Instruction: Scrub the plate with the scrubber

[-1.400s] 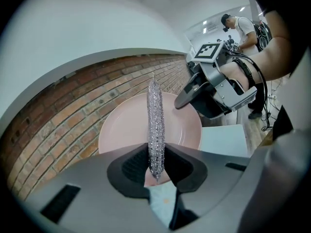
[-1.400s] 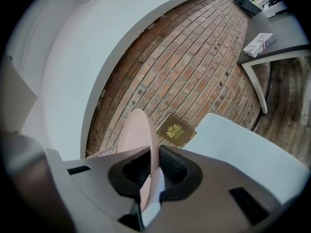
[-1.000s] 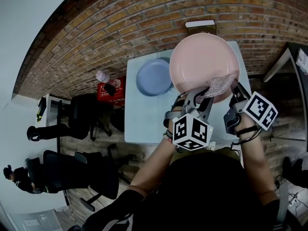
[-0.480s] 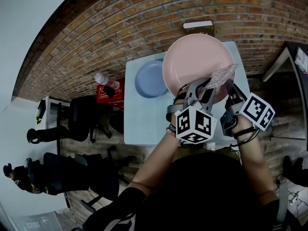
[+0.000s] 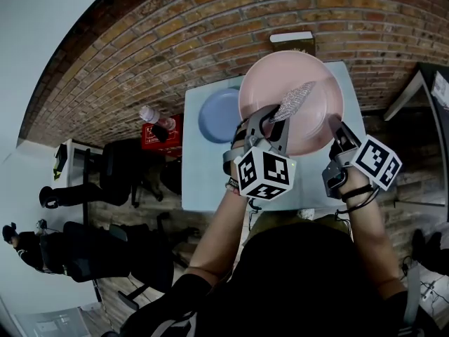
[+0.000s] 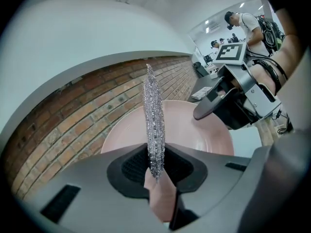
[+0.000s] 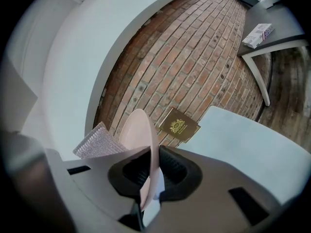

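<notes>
Left arm: we see the forearm come up from the bottom of the head view to the left gripper (image 5: 270, 120), which reaches over the near rim of the plate (image 5: 316, 83); its marker cube (image 5: 264, 174) faces the camera.
Left gripper state: in the left gripper view the left gripper (image 6: 155, 171) is pressed together on the near end of the scrubber (image 6: 154, 115), a thin silvery pad.
Right arm: we see the right forearm rise on the right side of the head view, ending at the right gripper (image 5: 337, 128) by the plate's right-hand near rim, marker cube (image 5: 379, 161) turned up and outward.
Right gripper state: in the right gripper view the right gripper (image 7: 148, 178) pinches the pink rim of the plate (image 7: 141, 125) between its pads.
Plate, place: held over the far part of the pale surface (image 5: 203, 174), just right of a blue plate (image 5: 219, 114) lying flat there.
Plate, facing: we see nearly its whole round face from the head camera; from the right gripper it shows edge-on, rising away from the pads.
Scrubber, place: over the middle of the plate's face (image 5: 295, 100); we cannot tell whether it presses on it.
Scrubber, long axis: it runs straight out from the left gripper, slanting from lower left to upper right in the head view, the free tip towards the far rim; from the left gripper it stands edge-on and upright.
Scrubber from the right: its broad side (image 7: 97, 140) shows just left of the plate.
Beyond: a dark book (image 7: 179, 125) leans at the foot of the brick wall (image 7: 194, 57).
</notes>
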A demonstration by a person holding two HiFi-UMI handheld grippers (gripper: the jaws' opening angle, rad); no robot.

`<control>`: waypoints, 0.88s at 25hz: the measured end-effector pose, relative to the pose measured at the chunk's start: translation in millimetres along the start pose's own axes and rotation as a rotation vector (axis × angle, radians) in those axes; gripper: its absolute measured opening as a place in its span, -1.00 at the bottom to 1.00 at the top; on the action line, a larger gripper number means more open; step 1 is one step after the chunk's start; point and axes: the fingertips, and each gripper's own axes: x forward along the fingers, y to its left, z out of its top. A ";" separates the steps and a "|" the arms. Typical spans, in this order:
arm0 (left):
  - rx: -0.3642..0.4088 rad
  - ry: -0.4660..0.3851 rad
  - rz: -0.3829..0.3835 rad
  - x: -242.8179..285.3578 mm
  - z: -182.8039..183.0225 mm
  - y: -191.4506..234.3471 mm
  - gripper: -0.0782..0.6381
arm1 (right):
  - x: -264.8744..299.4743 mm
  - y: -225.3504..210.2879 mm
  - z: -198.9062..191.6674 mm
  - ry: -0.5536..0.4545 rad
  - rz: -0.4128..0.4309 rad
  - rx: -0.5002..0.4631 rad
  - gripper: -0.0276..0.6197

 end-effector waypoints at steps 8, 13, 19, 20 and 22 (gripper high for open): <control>-0.013 0.046 -0.013 -17.9 -28.0 -3.8 -0.54 | 1.1 -3.4 10.4 -0.032 -0.016 -0.002 -0.76; -0.018 0.049 -0.077 -24.0 -33.8 -32.3 -0.54 | 1.5 -5.0 12.6 -0.041 -0.029 -0.004 -0.76; -0.018 0.021 -0.148 -20.4 -22.3 -59.9 -0.54 | 1.1 -7.0 10.1 -0.037 -0.031 -0.007 -0.75; -0.014 0.015 -0.157 -19.1 -18.9 -61.9 -0.54 | 1.6 -6.1 9.7 -0.035 -0.032 -0.007 -0.75; -0.011 0.002 -0.172 -16.5 -12.7 -65.3 -0.54 | 2.4 -4.1 8.5 -0.030 -0.031 -0.007 -0.75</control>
